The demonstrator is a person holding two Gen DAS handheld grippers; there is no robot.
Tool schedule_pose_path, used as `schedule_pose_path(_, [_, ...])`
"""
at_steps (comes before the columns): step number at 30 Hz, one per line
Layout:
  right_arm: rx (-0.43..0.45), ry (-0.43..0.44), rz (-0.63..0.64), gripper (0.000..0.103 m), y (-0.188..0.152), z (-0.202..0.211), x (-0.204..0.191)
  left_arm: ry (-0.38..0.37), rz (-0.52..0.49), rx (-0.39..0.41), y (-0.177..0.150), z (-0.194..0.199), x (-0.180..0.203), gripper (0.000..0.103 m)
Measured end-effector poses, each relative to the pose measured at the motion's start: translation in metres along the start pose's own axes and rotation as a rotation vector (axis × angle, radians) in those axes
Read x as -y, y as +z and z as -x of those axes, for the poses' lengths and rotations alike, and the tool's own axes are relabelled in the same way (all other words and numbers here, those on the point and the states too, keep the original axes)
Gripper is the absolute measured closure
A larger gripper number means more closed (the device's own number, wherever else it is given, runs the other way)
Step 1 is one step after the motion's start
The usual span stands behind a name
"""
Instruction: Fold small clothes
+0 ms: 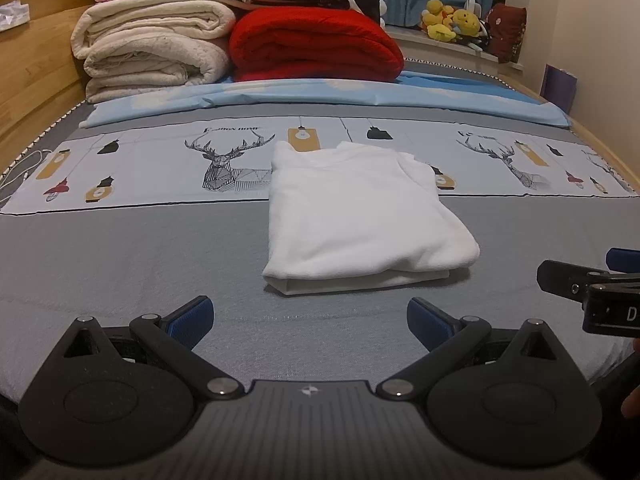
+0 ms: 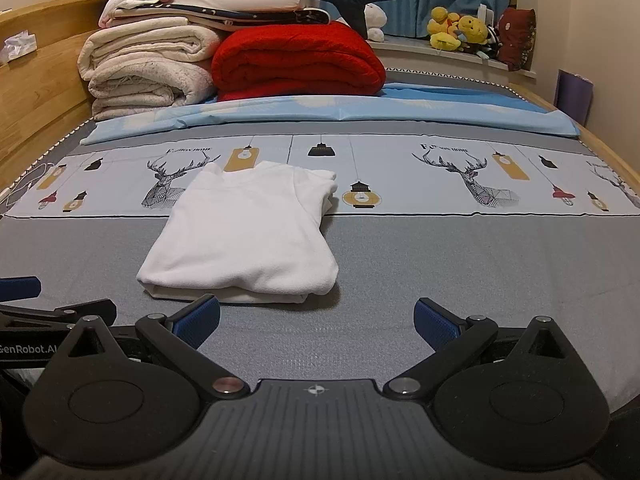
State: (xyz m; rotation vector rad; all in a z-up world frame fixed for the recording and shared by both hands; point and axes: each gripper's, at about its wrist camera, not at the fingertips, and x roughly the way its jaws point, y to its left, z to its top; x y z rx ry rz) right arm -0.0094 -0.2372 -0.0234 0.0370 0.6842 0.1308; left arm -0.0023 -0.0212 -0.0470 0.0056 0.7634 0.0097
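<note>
White garment (image 1: 360, 216) lies folded into a rough rectangle on the bed (image 1: 120, 264), partly on the grey area, far end over the printed deer-and-lantern band. Layered edges show at the near side; a bunched bit, prob. a sleeve, sticks out at the far right corner. Judgement: light, soft, limp cloth w/ some fleece-like nap; won't hold shape if you lift it by one point, layers likely to slide apart. If another fold is wanted, take it at the two near corners, pinching all layers together, and carry them over evenly.

Your left tongs (image 1: 310, 322) are spread wide, nothing between the pads, held low and level just short of the garment's near edge, not touching it. Your right tongs (image 2: 316, 322) likewise spread wide and empty, low, aimed along the bed, garment ahead and to their left. Both sit side by side, close together.

Beyond: blue sheet (image 1: 320, 98), red blanket (image 1: 316, 50), cream blankets (image 1: 148, 48), plush toys (image 1: 452, 20).
</note>
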Motion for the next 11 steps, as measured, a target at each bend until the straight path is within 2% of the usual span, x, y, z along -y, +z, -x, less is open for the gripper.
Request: schedule_pose_path(11, [0.000,0.000,-0.001,0.001,0.0006,0.0003,-0.0007,-0.010,-0.011,0.014,0.0001,0.0026,0.0023,0.000])
